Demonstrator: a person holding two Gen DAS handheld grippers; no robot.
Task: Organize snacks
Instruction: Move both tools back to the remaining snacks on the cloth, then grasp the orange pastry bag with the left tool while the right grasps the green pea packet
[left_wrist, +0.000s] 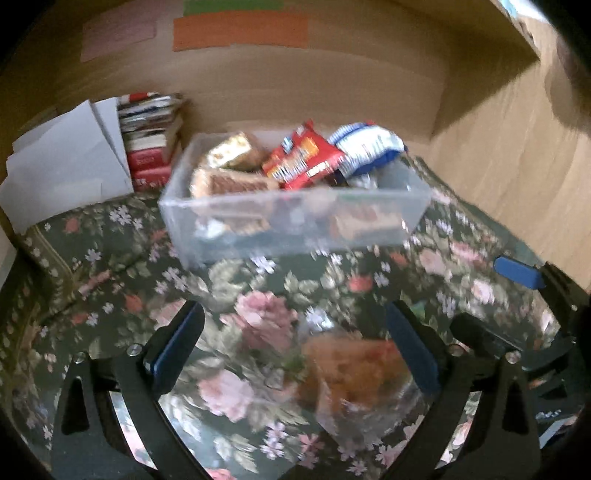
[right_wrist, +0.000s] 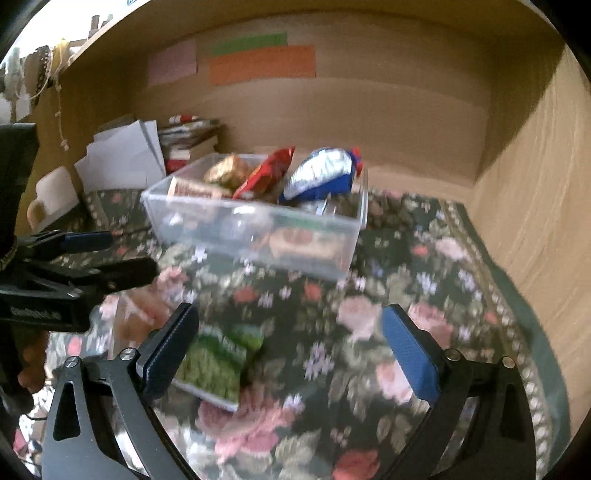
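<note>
A clear plastic bin (left_wrist: 295, 221) (right_wrist: 255, 236) stands on the floral cloth and holds several snack packs, among them a red pack (left_wrist: 301, 158) (right_wrist: 266, 173) and a blue-and-white pack (left_wrist: 365, 147) (right_wrist: 321, 177). My left gripper (left_wrist: 295, 350) is open just above a clear bag of brown snacks (left_wrist: 354, 373) that lies by its right finger. My right gripper (right_wrist: 291, 350) is open and empty, with a green snack pack (right_wrist: 218, 362) on the cloth by its left finger. The left gripper also shows at the left of the right wrist view (right_wrist: 92, 258).
The floral cloth (left_wrist: 110, 295) (right_wrist: 424, 288) lies inside a cardboard enclosure with walls (left_wrist: 498, 166) (right_wrist: 535, 221) at the back and right. White folded cardboard (left_wrist: 70, 166) (right_wrist: 125, 155) and stacked books (left_wrist: 151, 147) (right_wrist: 188, 140) stand at the back left.
</note>
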